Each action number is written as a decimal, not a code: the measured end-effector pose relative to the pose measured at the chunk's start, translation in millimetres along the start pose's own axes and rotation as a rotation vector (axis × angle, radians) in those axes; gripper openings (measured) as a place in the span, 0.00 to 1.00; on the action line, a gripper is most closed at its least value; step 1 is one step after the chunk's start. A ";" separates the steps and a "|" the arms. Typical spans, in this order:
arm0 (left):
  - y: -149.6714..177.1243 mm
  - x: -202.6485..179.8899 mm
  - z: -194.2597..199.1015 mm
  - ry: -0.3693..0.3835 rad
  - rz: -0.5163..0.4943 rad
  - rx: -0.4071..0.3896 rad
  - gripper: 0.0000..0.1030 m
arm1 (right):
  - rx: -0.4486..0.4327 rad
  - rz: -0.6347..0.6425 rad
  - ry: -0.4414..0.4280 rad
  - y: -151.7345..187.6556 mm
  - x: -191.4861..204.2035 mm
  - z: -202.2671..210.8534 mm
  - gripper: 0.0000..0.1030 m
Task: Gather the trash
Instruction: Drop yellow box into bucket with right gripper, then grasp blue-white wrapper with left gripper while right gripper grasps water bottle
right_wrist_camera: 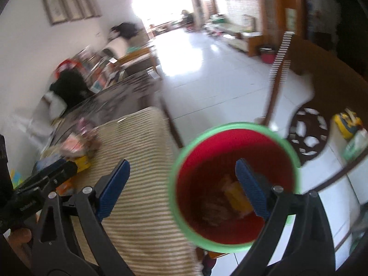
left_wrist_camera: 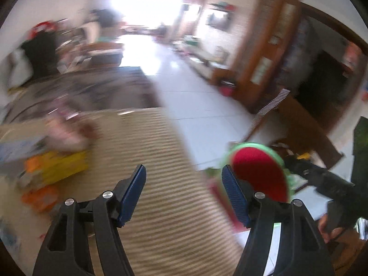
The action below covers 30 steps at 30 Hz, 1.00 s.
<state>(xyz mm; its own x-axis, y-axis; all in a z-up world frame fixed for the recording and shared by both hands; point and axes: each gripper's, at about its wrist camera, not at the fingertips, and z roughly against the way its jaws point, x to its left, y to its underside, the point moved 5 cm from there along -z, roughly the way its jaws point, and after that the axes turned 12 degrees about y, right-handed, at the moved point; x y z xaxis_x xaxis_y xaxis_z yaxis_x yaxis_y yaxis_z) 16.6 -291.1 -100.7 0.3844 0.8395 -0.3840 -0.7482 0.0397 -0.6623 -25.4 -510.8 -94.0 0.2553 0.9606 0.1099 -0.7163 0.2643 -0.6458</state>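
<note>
A red trash bin with a green rim (right_wrist_camera: 232,179) stands on the floor beside a table with a striped cloth (right_wrist_camera: 138,161); yellow and brown scraps (right_wrist_camera: 232,197) lie inside it. In the left wrist view the bin (left_wrist_camera: 260,174) shows past the right finger. Blurred trash lies on the cloth's left side: yellow and orange wrappers (left_wrist_camera: 57,168) and a pinkish packet (left_wrist_camera: 66,133), also in the right wrist view (right_wrist_camera: 76,147). My left gripper (left_wrist_camera: 184,179) is open and empty above the cloth. My right gripper (right_wrist_camera: 181,179) is open and empty, its right finger over the bin.
A dark sofa or cabinet (left_wrist_camera: 92,89) stands behind the table. A brown wooden chair (right_wrist_camera: 322,92) stands right of the bin. White tiled floor (left_wrist_camera: 202,105) runs back toward a bright doorway. Wooden shelving (left_wrist_camera: 264,53) lines the right wall.
</note>
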 end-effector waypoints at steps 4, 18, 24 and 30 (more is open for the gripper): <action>24.7 68.9 41.0 -0.173 0.115 -0.033 0.63 | 0.045 0.108 -0.083 10.9 61.1 -11.8 0.89; 145.5 313.4 154.8 -0.587 0.613 0.007 0.39 | 0.192 0.368 -0.281 76.9 241.9 -17.0 0.89; 139.4 337.3 132.4 -0.434 0.573 0.075 0.39 | 0.352 0.420 -0.330 131.1 306.4 -33.9 0.69; 125.1 343.9 110.1 -0.299 0.487 0.129 0.18 | 0.453 0.403 -0.290 159.1 326.7 -53.9 0.40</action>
<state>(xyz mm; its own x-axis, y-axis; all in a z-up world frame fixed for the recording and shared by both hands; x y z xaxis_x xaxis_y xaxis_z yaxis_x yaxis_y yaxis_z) -4.3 62.2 -244.8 -0.1759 0.8934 -0.4135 -0.8676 -0.3392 -0.3637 -21.0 -159.6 -201.5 -0.2284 0.9594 0.1657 -0.9371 -0.1705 -0.3046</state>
